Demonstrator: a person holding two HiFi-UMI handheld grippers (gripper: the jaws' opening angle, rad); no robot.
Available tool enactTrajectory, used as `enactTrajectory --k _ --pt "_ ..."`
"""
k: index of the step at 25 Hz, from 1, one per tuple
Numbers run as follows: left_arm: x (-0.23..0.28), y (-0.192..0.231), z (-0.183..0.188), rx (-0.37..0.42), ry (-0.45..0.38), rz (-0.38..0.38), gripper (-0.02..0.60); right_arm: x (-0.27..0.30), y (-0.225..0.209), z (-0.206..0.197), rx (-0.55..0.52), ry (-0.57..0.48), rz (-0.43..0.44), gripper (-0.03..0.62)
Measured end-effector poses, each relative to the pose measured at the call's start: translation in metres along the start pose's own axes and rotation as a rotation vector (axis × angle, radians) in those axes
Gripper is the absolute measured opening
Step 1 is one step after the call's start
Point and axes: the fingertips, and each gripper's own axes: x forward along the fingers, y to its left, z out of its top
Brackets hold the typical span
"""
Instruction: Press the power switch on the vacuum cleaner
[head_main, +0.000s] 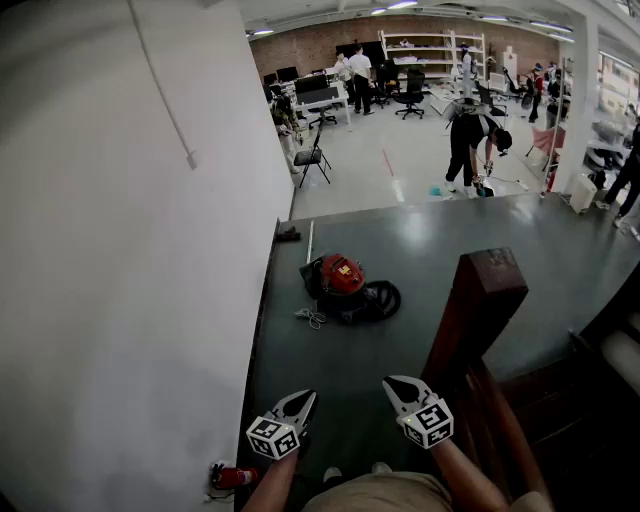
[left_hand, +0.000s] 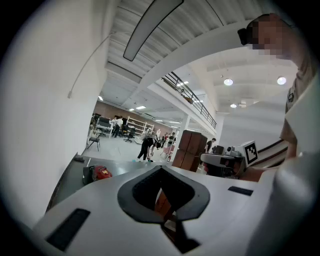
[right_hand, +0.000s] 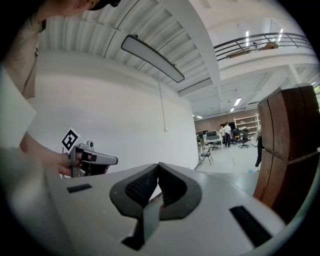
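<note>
Fingers (right_hand: 141, 187) on the left gripper (head_main: 305, 398) and right gripper (head_main: 393, 384) are pressing shut, holding nothing, probably because the vacuum (head_main: 342, 280) is sitting far off on the floor (head_main: 450, 260).

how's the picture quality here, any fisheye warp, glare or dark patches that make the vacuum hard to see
Head view: edges bend, the white wall is bright, the floor is dim, but the vacuum cleaner is sharp, though small. Left gripper view: heavy fisheye inside a black rim, the vacuum cleaner tiny at left, ceiling lamps blown out. Right gripper view: same fisheye, the wooden post bowed.
</note>
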Motion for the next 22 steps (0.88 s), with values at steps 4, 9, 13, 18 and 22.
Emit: enactTrajectory --k 4,9,13,18,22 --pt "0.001 -0.010 0.000 -0.003 0.000 0.001 0.007 -0.006 0.003 -0.001 0.006 0.009 0.012 0.014" --pt "0.007 -0.017 -0.003 0.002 0.008 -0.001 0.008 -0.012 -0.004 -0.006 0.005 0.023 0.015 0.014" --pt "0.014 -0.017 -0.006 0.003 0.019 -0.004 0.008 -0.012 -0.013 -0.011 0.099 0.012 0.038 0.014" --pt "0.023 -0.017 -0.001 0.019 0.022 -0.021 0.007 -0.014 -0.019 -0.006 0.112 -0.003 0.038 0.015" --pt "0.027 -0.017 0.005 0.028 0.029 -0.029 0.007 -0.014 -0.029 -0.006 0.111 0.002 0.006 0.015"
